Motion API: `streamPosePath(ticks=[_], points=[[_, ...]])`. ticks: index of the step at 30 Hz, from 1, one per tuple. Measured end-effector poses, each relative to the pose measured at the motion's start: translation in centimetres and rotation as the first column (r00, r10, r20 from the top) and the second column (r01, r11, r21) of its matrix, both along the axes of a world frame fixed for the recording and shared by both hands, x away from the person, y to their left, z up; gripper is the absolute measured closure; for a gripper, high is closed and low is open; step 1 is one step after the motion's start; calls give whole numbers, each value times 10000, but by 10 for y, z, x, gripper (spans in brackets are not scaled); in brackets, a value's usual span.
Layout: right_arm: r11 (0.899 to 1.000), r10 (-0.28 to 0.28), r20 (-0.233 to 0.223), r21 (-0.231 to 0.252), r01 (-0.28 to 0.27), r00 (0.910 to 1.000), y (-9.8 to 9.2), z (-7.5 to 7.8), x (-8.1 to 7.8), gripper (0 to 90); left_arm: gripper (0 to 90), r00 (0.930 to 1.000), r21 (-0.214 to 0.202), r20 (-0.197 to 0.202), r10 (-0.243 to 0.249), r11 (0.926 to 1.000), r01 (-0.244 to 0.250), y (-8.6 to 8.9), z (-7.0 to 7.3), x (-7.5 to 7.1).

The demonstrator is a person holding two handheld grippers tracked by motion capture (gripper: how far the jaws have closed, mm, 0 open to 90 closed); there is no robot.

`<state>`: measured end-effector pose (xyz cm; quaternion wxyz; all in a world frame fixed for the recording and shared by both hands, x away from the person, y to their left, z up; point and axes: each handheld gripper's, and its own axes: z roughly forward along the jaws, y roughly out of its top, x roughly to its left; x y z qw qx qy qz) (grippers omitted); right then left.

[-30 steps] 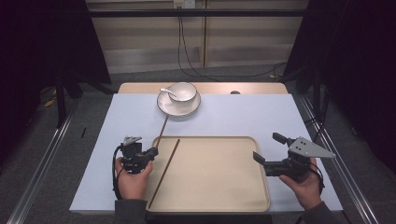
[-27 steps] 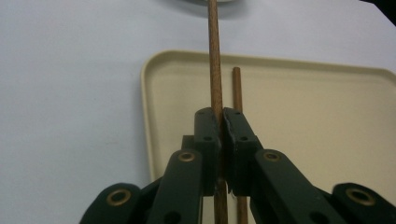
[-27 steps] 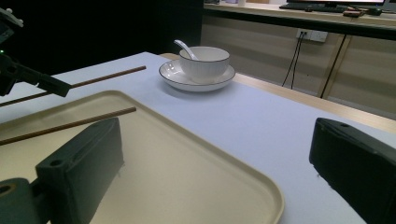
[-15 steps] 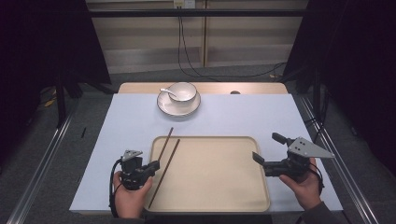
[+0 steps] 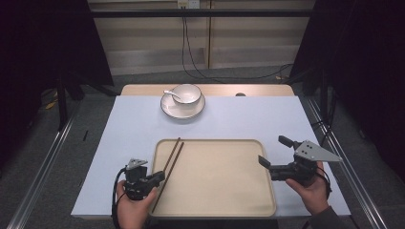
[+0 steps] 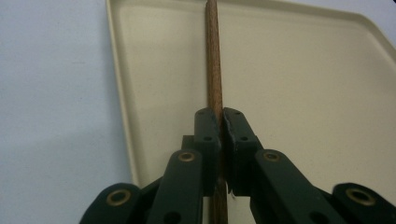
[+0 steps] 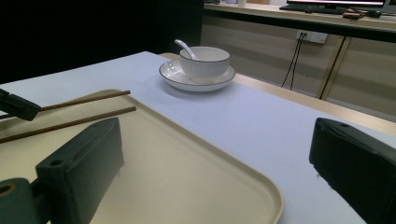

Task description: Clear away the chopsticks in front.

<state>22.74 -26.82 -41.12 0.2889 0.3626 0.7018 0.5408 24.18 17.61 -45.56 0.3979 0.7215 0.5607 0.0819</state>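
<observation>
On the table (image 5: 239, 119), a tray is being laid with chopsticks.
The beige tray (image 5: 219, 200) is otherwise bare; one wooden chopstick (image 6: 214, 70) is pinched by the closed left gripper (image 5: 157, 177) over the tray's left edge, the second (image 5: 177, 151) is judged already placed, while the right gripper (image 5: 271, 153) is held wide open and empty; bowl (image 5: 186, 93), saucer and spoon (image 5: 171, 93) are left untouched.

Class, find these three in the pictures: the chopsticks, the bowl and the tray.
chopsticks (image 5: 170, 161), high view, middle of the shafts.
bowl (image 7: 204, 63), right gripper view, its ribbed outer wall.
tray (image 5: 224, 174), high view, bare floor.
</observation>
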Motion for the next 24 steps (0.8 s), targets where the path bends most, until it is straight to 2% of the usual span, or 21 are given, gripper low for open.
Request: streamPosePath(ticks=[7, 10, 14, 17, 24], points=[[10000, 79, -16, -43, -79, 10000, 1, 0, 0, 26, 849, 9997, 13, -247, -53, 10000, 53, 1, -4, -1], [10000, 66, -19, -28, -67, 10000, 2, 0, 0, 26, 849, 9994, 257, -357, -4, 9997, 13, 1, -6, 1], [9999, 118, -12, -69, -119, 9999, 1, 0, 0, 26, 848, 9987, 369, -501, 12, 9993, 7, 0, -8, 4], [9999, 118, -12, -12, -118, 9999, 1, 0, 0, 26, 847, 9985, 708, -535, -90, 9974, 128, -4, -10, 7], [9999, 124, -29, -42, -125, 9999, 1, 0, 0, 26, 837, 9990, 630, -451, 0, 9980, 28, -9, -13, 11]])
